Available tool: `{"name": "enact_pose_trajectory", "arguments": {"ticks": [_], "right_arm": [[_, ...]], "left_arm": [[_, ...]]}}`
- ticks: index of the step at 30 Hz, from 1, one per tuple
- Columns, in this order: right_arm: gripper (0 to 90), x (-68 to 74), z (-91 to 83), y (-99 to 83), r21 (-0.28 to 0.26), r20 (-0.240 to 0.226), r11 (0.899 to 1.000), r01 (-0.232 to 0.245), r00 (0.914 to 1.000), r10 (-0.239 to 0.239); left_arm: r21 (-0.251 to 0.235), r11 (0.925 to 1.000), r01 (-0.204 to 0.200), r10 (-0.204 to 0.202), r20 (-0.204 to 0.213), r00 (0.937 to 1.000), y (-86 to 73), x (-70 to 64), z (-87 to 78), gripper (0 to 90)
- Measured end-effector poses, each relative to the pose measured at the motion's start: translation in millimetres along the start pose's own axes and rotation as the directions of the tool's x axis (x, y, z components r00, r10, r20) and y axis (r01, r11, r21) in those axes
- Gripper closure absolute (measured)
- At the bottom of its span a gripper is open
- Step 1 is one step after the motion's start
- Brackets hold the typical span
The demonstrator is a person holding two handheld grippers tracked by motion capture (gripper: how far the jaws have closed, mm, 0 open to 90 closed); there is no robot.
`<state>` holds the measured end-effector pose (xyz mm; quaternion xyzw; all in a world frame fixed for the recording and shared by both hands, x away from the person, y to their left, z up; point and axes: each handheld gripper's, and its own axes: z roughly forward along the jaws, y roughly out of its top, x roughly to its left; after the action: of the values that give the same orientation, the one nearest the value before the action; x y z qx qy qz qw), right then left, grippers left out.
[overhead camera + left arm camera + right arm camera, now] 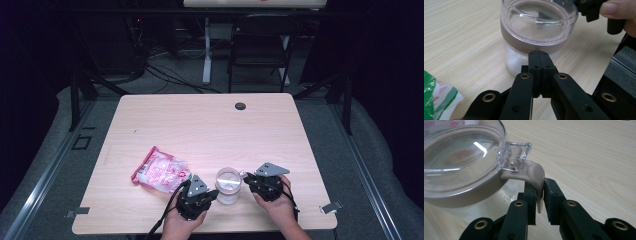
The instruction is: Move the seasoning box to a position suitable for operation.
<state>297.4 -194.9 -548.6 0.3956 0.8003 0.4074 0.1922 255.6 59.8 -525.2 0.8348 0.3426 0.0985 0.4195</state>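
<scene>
With my right gripper [539, 192] pinching the tan latch tab [535, 173] of the jar [228, 186], I judge the opening of its clear lid [456, 157] as barely begun: the lid lies flat on the brown collar and the clasp is not yet lifted. My left gripper [539, 56] has its jaws pressed together on nothing, tips right at the jar's collar, seemingly steadying it from the other side. The jar stands near the front edge of the tabletop [200, 120], between my two grippers, with white contents low inside. What remains, I think, is swinging the latch up and raising the lid. Just left lies a pink-and-white packet [160, 170]; its red printing is too small to read.
</scene>
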Motion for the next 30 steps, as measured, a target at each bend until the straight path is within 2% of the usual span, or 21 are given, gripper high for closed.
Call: {"name": "enact_pose_trajectory", "arguments": {"ticks": [3, 10, 14, 15, 16, 30], "right_arm": [[80.4, 2.3, -0.6, -0.2, 0.002, 0.008, 1.000, -0.004, 1.0000, 0.004], [76.1, 7.6, -1.1, 1.0, -0.011, 0.028, 1.000, -0.019, 0.9994, 0.019], [74.8, 9.6, -1.9, 0.7, -0.007, 0.037, 1.000, -0.009, 0.9993, 0.010], [73.7, 10.0, -2.7, 0.2, -0.007, 0.039, 1.000, -0.004, 0.9992, 0.004], [72.6, 10.2, -2.9, -0.3, -0.010, 0.037, 1.000, -0.005, 0.9993, 0.005], [68.2, 10.5, -5.8, -3.2, -0.023, 0.035, 1.000, -0.006, 0.9994, 0.007]], "left_arm": [[-0.003, 0.9999, 0.012, -0.012, -0.019, 0.9998, -0.1, 2.8, 0.5, 89.6], [-0.003, 0.9997, 0.026, -0.026, -0.027, 0.9993, 2.3, 10.2, 0.7, 89.9], [-0.004, 0.9997, 0.026, -0.026, -0.029, 0.9992, 2.5, 11.7, 1.1, 89.9], [-0.016, 0.9993, 0.033, -0.034, -0.052, 0.9981, 2.8, 11.2, 2.6, 90.0], [-0.003, 0.9996, 0.028, -0.028, -0.030, 0.9992, 3.7, 13.3, 2.1, 89.9], [-0.017, 0.9991, 0.039, -0.040, -0.036, 0.9985, 9.3, 22.8, 8.8, 89.1]]}}
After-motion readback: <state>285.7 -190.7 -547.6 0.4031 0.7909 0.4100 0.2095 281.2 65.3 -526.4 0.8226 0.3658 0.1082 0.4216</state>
